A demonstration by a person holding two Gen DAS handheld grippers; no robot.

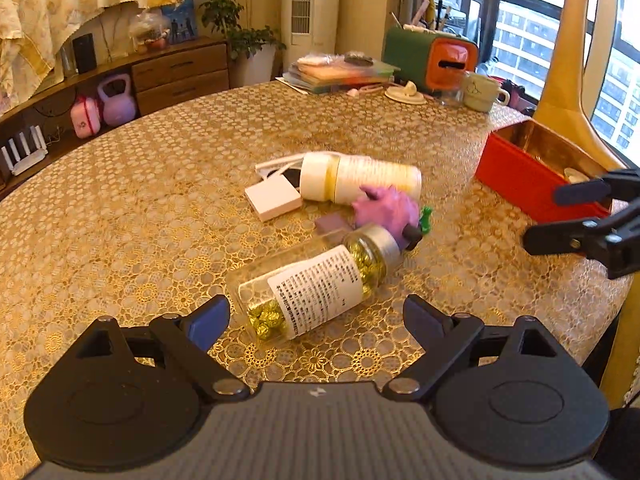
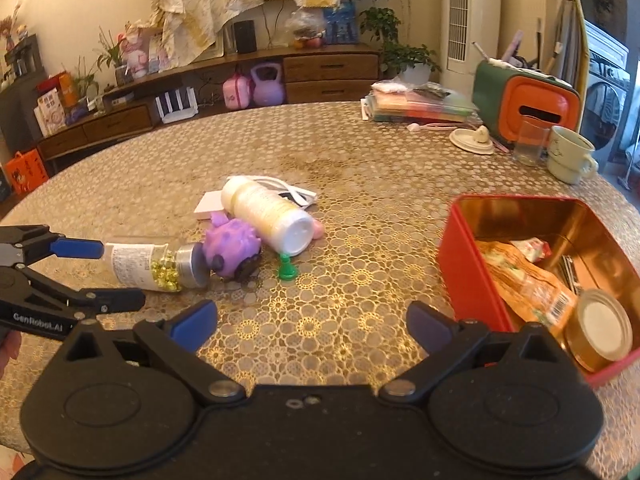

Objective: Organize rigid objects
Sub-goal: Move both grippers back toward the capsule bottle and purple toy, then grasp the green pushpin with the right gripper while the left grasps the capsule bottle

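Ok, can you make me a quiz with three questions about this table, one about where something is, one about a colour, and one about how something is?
1. Where is the green pawn?
A. in the tin
B. on the table beside the purple toy
C. inside the jar

2. What colour is the tin outside?
A. red
B. blue
C. white

3. How is the jar?
A. standing upright
B. lying on its side
C. held in the right gripper

Answers:
1 B, it stands on the cloth by the purple toy.
2 A, its outer wall is red.
3 B, it lies flat, and the right gripper is open and empty.
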